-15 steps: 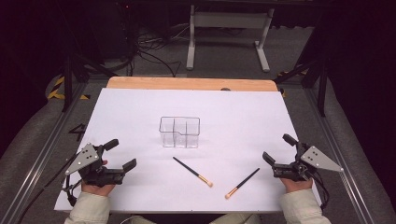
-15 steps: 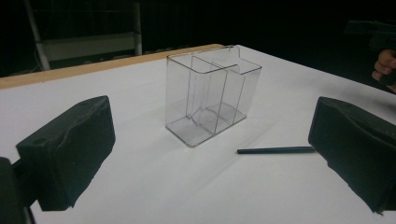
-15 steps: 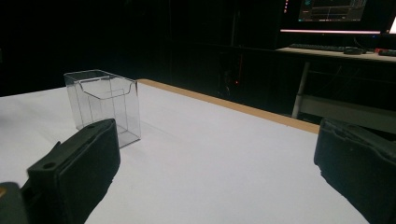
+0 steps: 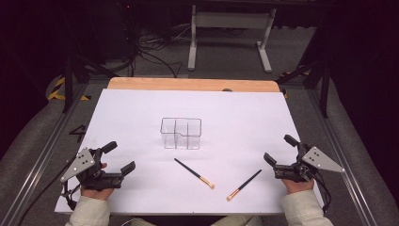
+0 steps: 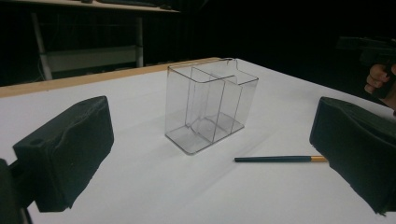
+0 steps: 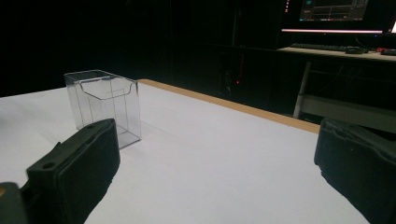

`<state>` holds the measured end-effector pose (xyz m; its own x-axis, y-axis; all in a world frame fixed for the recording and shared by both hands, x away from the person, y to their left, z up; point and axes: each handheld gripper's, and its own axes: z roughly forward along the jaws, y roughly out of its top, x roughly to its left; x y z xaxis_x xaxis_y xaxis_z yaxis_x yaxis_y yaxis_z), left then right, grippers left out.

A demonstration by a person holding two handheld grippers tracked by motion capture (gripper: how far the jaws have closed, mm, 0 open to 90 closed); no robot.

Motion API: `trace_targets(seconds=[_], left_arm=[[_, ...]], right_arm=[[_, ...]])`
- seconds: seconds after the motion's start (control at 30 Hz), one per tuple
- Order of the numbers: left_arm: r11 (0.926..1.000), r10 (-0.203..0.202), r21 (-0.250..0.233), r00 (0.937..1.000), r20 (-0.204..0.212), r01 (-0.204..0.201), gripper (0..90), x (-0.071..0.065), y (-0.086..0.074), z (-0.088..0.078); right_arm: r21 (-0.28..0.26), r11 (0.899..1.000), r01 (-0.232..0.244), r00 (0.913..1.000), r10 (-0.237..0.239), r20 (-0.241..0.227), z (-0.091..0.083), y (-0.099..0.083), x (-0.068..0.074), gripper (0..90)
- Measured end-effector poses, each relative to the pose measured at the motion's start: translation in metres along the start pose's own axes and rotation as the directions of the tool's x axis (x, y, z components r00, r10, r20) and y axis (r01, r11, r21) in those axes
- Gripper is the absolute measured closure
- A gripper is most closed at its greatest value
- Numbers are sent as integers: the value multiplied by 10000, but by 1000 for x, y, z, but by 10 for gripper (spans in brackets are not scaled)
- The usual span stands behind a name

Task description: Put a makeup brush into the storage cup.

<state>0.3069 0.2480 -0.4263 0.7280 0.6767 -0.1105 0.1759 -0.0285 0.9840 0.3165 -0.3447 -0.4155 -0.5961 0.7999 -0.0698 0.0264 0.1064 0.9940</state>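
Both my left gripper and right gripper gape empty; next I reach for a brush to drop in the clear holder.

White table; monitor; cables

Your right gripper looks low across the white table, its two black jaws standing wide apart with nothing between them. The left-hand jaw rises from the bottom corner of the view; the right-hand jaw sits at the opposite edge. A clear box stands upright on the table beyond the left-hand jaw, which overlaps its lower corner in the picture; whether they touch cannot be told. You can see dividers inside the box. The table's wooden edge runs diagonally behind. Past it, a lit monitor and a keyboard sit on a desk in the dark.
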Motion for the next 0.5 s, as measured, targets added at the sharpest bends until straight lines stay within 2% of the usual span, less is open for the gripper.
trace_targets(seconds=[0.1,0.23,0.4,0.5], left_arm=[[10000,61,64,10000,36,-61,1,0,2,1],[9998,135,141,9994,327,-139,3,-2,5,4],[10000,-82,48,9982,601,79,4,-4,10,17],[9999,-15,106,9967,814,6,5,-6,12,24]], right_arm=[[48,10000,-11,10000,10,46,0,0,0,6],[48,10000,-73,10000,73,62,-1,0,-1,5],[96,9999,-92,9999,92,65,-1,-2,-1,5],[102,9999,-102,9999,102,52,-2,-2,-1,5]])
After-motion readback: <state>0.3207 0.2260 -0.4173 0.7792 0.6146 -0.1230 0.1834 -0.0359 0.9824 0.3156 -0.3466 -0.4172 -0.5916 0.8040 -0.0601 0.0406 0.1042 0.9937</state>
